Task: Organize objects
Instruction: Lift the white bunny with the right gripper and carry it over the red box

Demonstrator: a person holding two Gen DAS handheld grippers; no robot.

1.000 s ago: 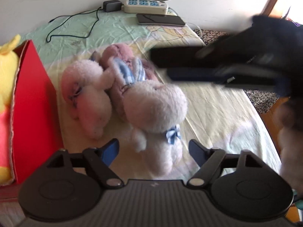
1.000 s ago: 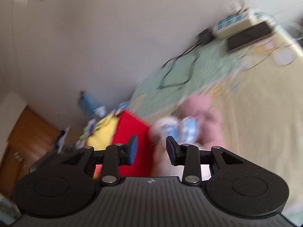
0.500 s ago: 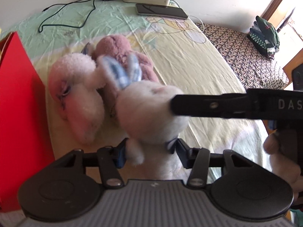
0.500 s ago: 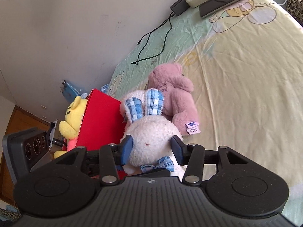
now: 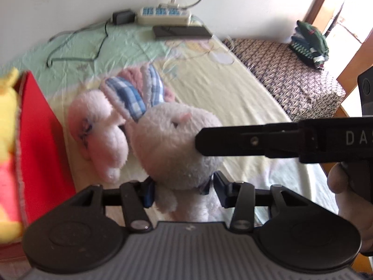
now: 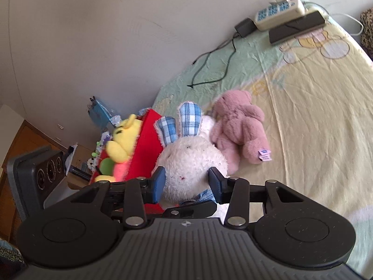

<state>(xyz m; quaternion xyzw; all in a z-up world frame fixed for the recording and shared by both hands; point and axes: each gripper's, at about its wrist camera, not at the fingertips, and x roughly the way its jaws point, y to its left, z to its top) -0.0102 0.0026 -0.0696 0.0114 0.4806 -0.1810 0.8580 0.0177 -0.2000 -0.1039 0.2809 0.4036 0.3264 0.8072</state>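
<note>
A white plush rabbit (image 5: 172, 140) with blue-checked ears is held above the bed. My left gripper (image 5: 183, 190) is shut on its body from below. My right gripper (image 6: 186, 183) is shut on its head (image 6: 191, 163); its finger also shows from the side in the left wrist view (image 5: 233, 141). A pale pink plush (image 5: 100, 126) lies on the sheet beside it. A darker pink bear (image 6: 240, 130) lies behind. A red box (image 5: 39, 144) at left holds a yellow bear (image 6: 121, 142).
A power strip (image 5: 163, 16), a charger with cable (image 5: 122, 17) and a dark phone (image 5: 181, 31) lie at the bed's far end by the wall. A patterned bench (image 5: 286, 74) with folded green cloth (image 5: 310, 42) stands right of the bed.
Both grippers closed on the white rabbit and lifted it off the sheet; its ears now stand up. The right gripper swung in from the right.
</note>
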